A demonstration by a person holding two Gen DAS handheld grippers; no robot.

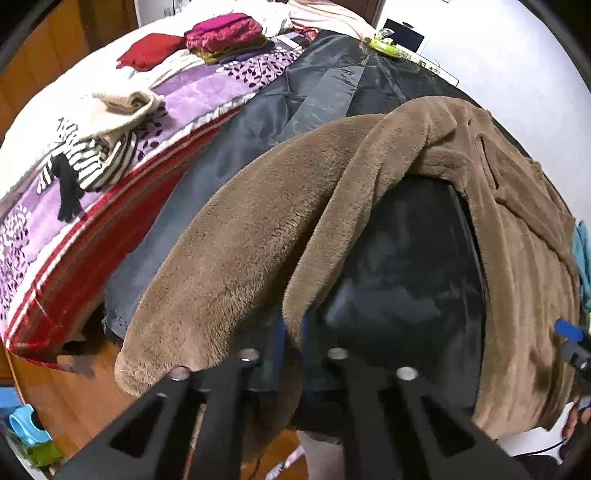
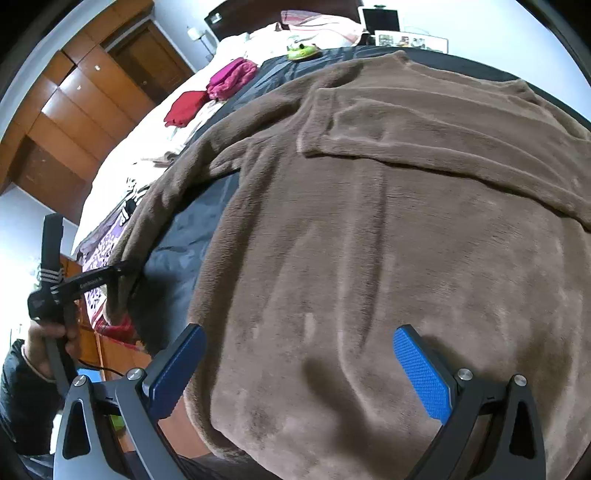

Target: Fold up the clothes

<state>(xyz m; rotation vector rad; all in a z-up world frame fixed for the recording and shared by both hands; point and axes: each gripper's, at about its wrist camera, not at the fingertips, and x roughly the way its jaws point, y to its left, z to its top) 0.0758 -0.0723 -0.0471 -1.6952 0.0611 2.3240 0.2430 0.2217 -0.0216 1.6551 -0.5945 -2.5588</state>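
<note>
A brown fleece top [image 2: 369,221] lies spread on a dark grey cover [image 1: 258,122] over the bed, with one sleeve folded across its chest. The other sleeve [image 1: 240,240] is lifted off the cover, and my left gripper [image 1: 291,343] is shut on it near the cuff; the fabric hides the fingertips. In the right wrist view the left gripper [image 2: 118,280] shows at the left, pinching that sleeve end. My right gripper [image 2: 303,369] stands open over the top's near hem, with blue pads [image 2: 421,373] wide apart and nothing between them.
Folded clothes sit on the purple blanket [image 1: 192,92]: a magenta stack [image 1: 225,31], a red piece [image 1: 151,50] and a cream and striped pile [image 1: 110,122]. A green object [image 1: 384,46] lies at the cover's far end. A wooden wardrobe [image 2: 74,110] stands beyond the bed. A hand [image 2: 48,339] holds the left gripper.
</note>
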